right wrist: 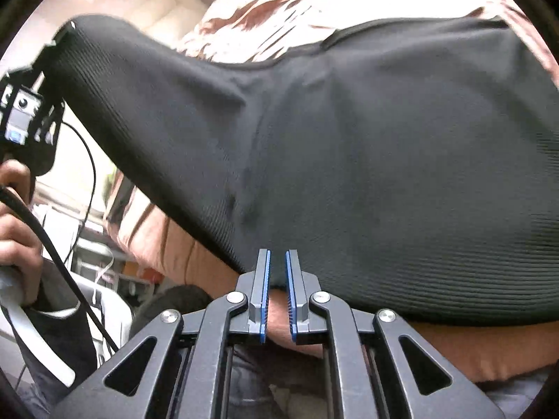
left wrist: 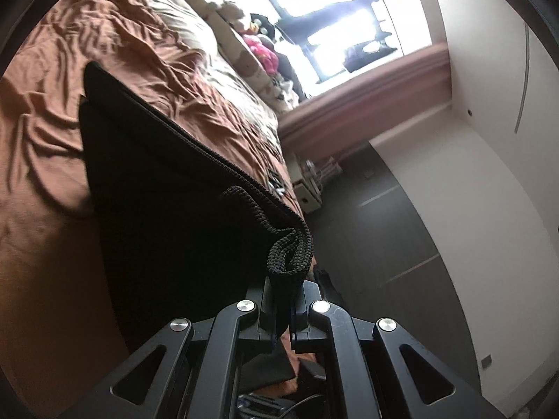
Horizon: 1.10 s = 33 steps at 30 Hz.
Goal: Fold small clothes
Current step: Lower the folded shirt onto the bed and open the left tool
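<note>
A black ribbed garment (left wrist: 167, 192) stretches over the rumpled brown bed sheet (left wrist: 52, 122). My left gripper (left wrist: 284, 282) is shut on a bunched corner of it. In the right wrist view that left gripper (right wrist: 59, 45) holds the corner up at the upper left, gripped by a person's hand (right wrist: 17, 209). From there the black garment (right wrist: 384, 157) slopes down across the brown sheet (right wrist: 454, 345). My right gripper (right wrist: 277, 255) has its blue pads (right wrist: 267, 289) close together, with the garment's near hem between their tips.
A bright window (left wrist: 332, 17) with stuffed toys (left wrist: 258, 45) on its ledge lies beyond the bed's far side. Dark floor (left wrist: 367, 227) and a white wall (left wrist: 471, 174) run along the bed edge. A black cable (right wrist: 87, 160) hangs from the left gripper.
</note>
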Available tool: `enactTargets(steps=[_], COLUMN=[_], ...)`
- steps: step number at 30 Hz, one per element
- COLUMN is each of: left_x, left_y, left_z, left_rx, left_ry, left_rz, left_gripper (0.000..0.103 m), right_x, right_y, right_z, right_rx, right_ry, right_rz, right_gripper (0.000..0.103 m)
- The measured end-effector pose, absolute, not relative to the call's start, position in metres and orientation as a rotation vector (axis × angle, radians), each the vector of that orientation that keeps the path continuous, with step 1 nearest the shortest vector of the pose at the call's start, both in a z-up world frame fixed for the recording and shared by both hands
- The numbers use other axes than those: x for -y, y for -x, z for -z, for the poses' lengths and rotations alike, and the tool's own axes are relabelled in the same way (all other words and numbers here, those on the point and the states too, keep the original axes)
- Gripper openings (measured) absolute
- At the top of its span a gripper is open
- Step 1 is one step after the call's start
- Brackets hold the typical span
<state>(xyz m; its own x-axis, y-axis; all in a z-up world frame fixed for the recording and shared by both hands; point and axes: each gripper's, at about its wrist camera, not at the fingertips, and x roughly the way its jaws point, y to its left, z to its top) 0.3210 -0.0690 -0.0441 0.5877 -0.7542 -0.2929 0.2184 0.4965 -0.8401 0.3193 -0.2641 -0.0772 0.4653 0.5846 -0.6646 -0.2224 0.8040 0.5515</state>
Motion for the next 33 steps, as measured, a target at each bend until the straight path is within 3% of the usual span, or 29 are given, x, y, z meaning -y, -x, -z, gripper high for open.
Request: enactTargets(steps=[4, 6, 8, 9, 33], left_x=[0.098, 0.111, 0.124, 0.133, 0.298], left_y=[-0.328, -0.331, -0.334, -0.336, -0.335], left_z=[0.04, 0.041, 0.041, 0.041, 0.107], left_rx=[-0.752, -0.768, -0.785, -0.794, -1.113], left_ry=[0.812, 0.797, 0.781, 0.771, 0.49], left_rz=[0.694, 0.713, 0.73, 0.74, 0.901], left_gripper=[0.004, 0.004, 0.004, 0.004, 0.004], right_x=[0.295, 0.31, 0.328, 0.333, 0.412], right_y=[-0.31, -0.305, -0.297, -0.293, -0.193], right_z=[0.067, 0.063, 0.059, 0.058, 0.075], right_rx=[-0.92, -0.894, -0.857, -0.844, -0.805], right_ry=[-0.452, -0.474, -0.494, -0.507, -0.645], right_rz=[-0.478, -0.457, -0.419, -0.406, -0.191], right_gripper=[0.01, 0.023, 0.043, 0.045, 0.045])
